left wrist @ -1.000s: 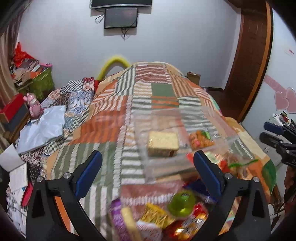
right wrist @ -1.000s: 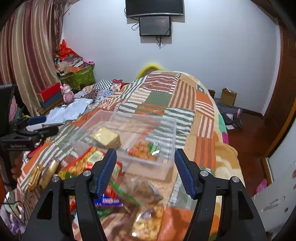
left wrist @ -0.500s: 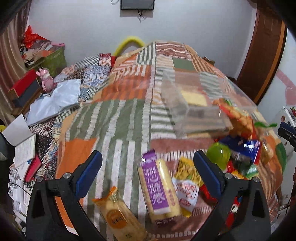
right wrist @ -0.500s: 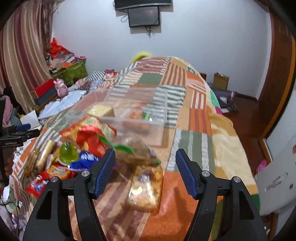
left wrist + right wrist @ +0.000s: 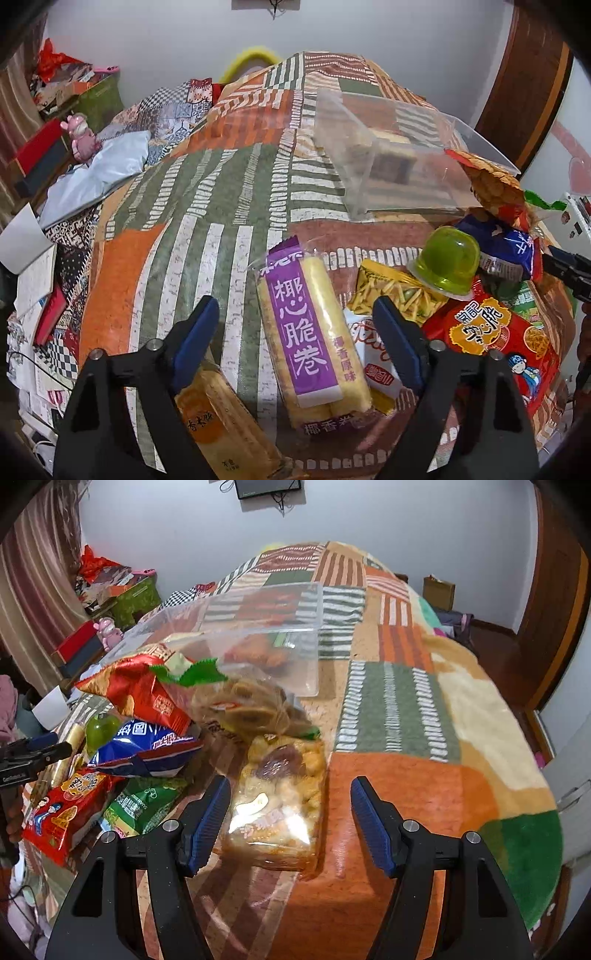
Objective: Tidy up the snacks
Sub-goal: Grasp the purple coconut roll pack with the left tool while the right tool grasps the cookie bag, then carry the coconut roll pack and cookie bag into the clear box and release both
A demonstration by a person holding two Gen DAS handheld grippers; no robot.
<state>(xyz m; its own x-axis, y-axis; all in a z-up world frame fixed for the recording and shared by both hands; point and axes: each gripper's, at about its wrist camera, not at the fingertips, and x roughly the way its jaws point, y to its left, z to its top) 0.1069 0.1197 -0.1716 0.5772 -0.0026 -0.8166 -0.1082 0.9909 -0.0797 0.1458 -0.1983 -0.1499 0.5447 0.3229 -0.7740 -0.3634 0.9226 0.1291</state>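
snacks mostly lay loose on the quilt; clear bin, upper right, held few. left gripper spread astride purple wafer pack; right gripper spread, empty.

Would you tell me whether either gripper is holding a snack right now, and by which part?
Nothing is held: the left gripper and the right gripper are both open.

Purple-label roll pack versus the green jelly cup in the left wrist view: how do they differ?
The purple-label roll pack is a long, flat wrapped packet lying lengthwise between the open fingers of the left hand-held gripper; the green jelly cup is a small translucent dome, upside down, outside them to the right. The pack lies on the blanket; the cup sits atop other packets. Both are ungrasped.
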